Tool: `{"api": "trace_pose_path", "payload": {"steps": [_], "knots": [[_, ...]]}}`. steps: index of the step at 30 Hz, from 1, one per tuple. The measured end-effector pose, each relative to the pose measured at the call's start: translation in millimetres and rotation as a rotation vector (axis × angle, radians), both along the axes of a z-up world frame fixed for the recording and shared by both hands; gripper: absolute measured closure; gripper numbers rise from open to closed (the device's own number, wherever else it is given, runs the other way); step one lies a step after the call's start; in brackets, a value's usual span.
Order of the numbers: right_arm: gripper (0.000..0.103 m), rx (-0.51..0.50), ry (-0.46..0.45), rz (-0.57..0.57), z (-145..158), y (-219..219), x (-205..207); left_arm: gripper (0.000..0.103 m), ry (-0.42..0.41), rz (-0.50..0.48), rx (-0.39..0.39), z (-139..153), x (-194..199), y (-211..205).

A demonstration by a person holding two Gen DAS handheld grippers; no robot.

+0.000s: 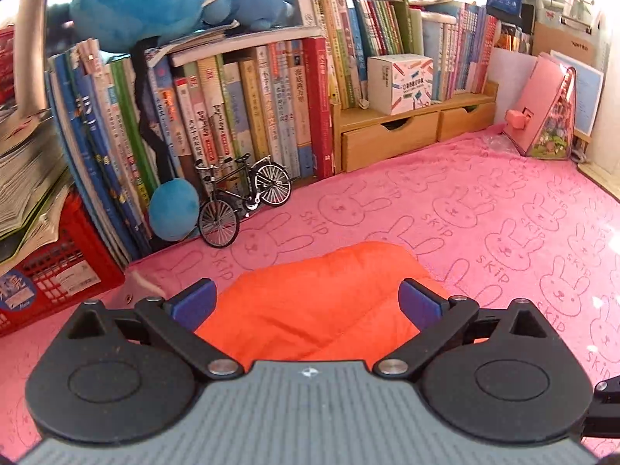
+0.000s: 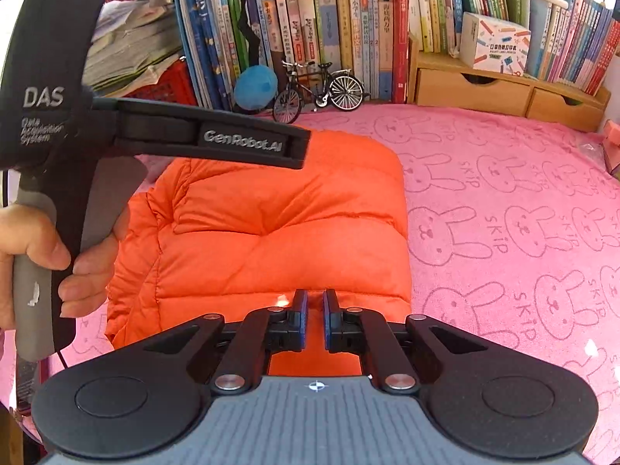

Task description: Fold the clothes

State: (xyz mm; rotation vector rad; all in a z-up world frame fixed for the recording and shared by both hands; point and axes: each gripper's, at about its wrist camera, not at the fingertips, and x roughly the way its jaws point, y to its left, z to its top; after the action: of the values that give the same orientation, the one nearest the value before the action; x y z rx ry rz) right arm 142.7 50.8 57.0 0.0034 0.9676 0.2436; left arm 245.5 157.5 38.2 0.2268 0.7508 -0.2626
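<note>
Folded orange quilted puffer jacket (image 2: 279, 224) lies on the pink bunny-print towel surface (image 2: 503, 213), in front of the model bicycle (image 2: 317, 91). Right gripper (image 2: 316, 310) above jacket's near edge, fingers nearly together, empty. Left gripper (image 1: 306, 302) over the jacket, fingers wide apart, empty.

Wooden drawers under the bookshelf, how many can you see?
2. The left drawer and the right drawer sit side by side in the wooden shelf riser, below the white box. More may be hidden past the riser's right end.
</note>
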Motion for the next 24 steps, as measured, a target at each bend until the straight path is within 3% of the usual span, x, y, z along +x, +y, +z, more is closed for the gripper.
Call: {"api": "trace_pose_path", "payload": {"steps": [3, 5, 10, 18, 21, 24], "knots": [[0.092, 0.001, 0.025, -0.036, -12, -2, 4, 0.002, 0.055, -0.053, 0.104, -20, 27, -25], [0.093, 0.016, 0.046, -0.072, -22, -9, 4, 0.0, 0.066, -0.079, 0.12, -35, 35, -28], [0.094, 0.028, 0.058, -0.101, -38, -22, -1, 0.0, 0.137, -0.092, 0.048, -60, 52, -23], [0.096, 0.035, 0.059, -0.066, -60, -21, 3, 0.0, 0.1, -0.102, -0.054, -83, 52, -11], [0.096, 0.001, 0.05, -0.026, -65, -15, 6, 0.0, 0.056, -0.089, -0.076, -84, 46, -8], [0.095, -0.026, 0.037, 0.018, -56, -12, 1, 0.0, 0.089, -0.063, -0.057, -67, 47, -7]]}}
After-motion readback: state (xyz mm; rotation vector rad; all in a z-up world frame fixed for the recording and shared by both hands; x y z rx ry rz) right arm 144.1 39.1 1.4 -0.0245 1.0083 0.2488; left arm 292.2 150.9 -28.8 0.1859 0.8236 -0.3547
